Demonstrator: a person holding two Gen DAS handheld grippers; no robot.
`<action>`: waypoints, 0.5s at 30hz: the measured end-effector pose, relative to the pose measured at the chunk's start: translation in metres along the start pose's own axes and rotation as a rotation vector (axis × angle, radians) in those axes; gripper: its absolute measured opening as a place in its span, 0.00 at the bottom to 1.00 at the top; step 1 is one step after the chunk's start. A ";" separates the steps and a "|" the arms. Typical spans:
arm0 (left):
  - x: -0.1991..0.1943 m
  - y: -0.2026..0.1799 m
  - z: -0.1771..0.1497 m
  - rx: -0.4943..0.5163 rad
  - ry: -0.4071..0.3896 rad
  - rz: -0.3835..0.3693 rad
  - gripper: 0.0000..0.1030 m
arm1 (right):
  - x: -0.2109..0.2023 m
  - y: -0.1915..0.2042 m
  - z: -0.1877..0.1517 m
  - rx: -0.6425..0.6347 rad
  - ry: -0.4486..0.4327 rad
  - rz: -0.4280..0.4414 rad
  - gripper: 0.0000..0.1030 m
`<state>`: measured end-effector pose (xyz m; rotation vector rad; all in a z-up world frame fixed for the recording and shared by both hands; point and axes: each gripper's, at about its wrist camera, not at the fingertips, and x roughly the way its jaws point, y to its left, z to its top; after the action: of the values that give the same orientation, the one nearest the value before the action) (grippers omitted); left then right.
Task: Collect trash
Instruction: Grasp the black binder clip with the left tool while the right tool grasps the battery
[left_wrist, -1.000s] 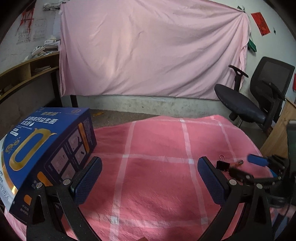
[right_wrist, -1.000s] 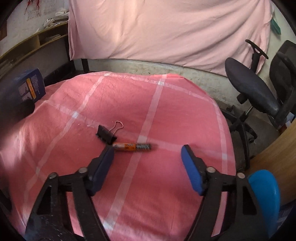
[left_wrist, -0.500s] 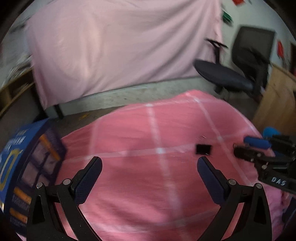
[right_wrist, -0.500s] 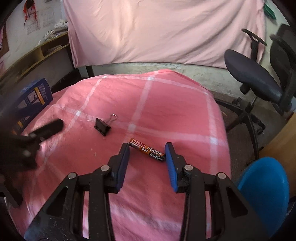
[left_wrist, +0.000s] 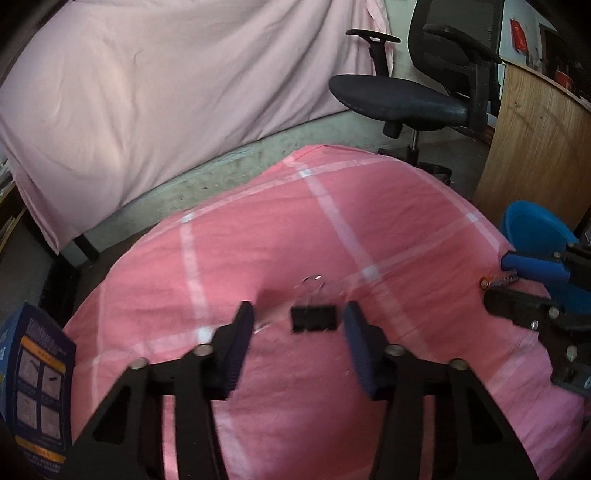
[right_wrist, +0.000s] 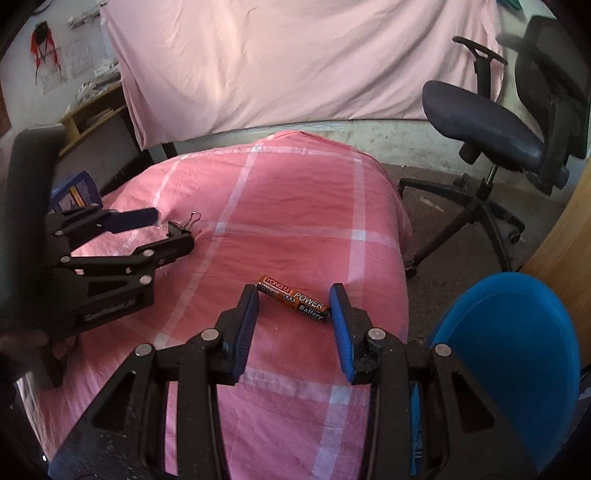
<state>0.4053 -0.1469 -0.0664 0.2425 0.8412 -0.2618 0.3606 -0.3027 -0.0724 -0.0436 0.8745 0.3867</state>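
Both grippers lined up for a pick, nothing clamped yet.
L gripper (left_wrist: 298, 325) jaws just been closing, still apart w/ binder clip (left_wrist: 314, 318) between, pads not touching; R gripper (right_wrist: 293, 303) jaws apart around battery (right_wrist: 293, 298). Both items lie on pink-cloth table (right_wrist: 295, 192); blue bin (right_wrist: 517, 354) near R, likely drop spot.

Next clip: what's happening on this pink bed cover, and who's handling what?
A person with a handheld gripper in each hand is clearing small trash off a pink checked cover. The left gripper straddles a black binder clip; its fingers have just been closing, but gaps remain on both sides. The right gripper brackets an orange-and-black battery lying on the cover, its fingers about at the battery's ends. Neither item is lifted yet. A blue bin sits beside the bed.
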 end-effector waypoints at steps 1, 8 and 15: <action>0.002 -0.002 0.002 -0.001 0.005 -0.007 0.28 | 0.000 0.000 0.000 0.000 -0.002 -0.001 0.64; -0.008 -0.021 0.001 0.046 -0.027 0.043 0.21 | -0.006 0.000 -0.004 0.011 -0.022 0.013 0.64; -0.035 -0.017 -0.003 -0.063 -0.133 0.050 0.21 | -0.026 -0.006 -0.011 0.036 -0.111 0.041 0.64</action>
<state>0.3758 -0.1570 -0.0433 0.1845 0.7094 -0.2023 0.3397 -0.3189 -0.0601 0.0288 0.7736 0.4076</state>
